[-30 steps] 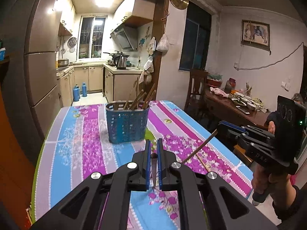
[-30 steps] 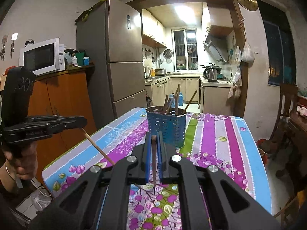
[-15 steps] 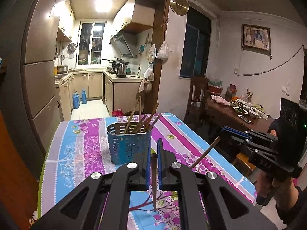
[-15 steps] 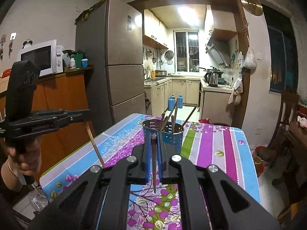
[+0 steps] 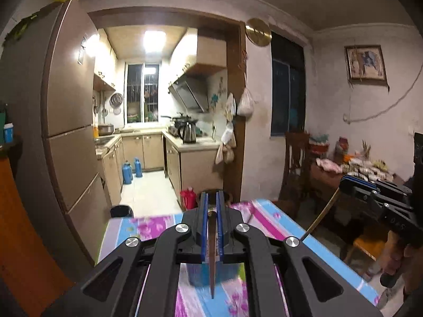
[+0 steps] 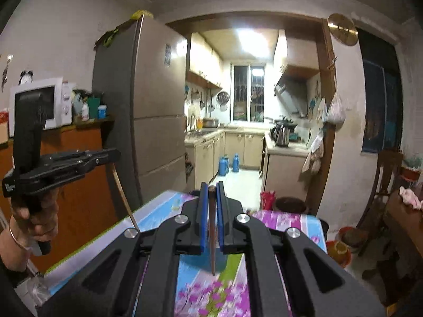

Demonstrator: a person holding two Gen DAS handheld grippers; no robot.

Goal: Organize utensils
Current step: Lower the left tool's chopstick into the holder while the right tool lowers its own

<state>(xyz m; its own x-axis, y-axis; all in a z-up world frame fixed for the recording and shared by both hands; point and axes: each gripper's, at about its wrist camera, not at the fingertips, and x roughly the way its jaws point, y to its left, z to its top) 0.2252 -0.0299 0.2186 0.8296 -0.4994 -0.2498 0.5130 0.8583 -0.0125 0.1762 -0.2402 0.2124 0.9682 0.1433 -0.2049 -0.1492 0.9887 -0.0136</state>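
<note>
My left gripper (image 5: pixel 211 204) is shut on a brown chopstick (image 5: pixel 212 256) that hangs point-down between its blue pads. My right gripper (image 6: pixel 212 195) is shut on another brown chopstick (image 6: pixel 212 240), also point-down. Each gripper shows in the other's view: the right gripper (image 5: pixel 349 185) with its chopstick (image 5: pixel 321 215), and the left gripper (image 6: pixel 113 155) with its chopstick (image 6: pixel 124 198). The blue utensil basket (image 5: pixel 198 274) stands on the table right under the left gripper, mostly hidden by it; in the right wrist view I cannot tell it apart behind the jaws.
The table has a floral cloth in blue, pink and purple (image 5: pixel 267 216), also in the right wrist view (image 6: pixel 288 222). A fridge (image 5: pixel 66 121) and an orange cabinet (image 6: pixel 79 185) stand left. A wooden chair (image 5: pixel 296 163) and a cluttered side table (image 5: pixel 351 166) stand right.
Both grippers have risen and moved forward over the table with their chopsticks. The basket, earlier well ahead, now lies beneath the left gripper, and both chopsticks hang steeper.
</note>
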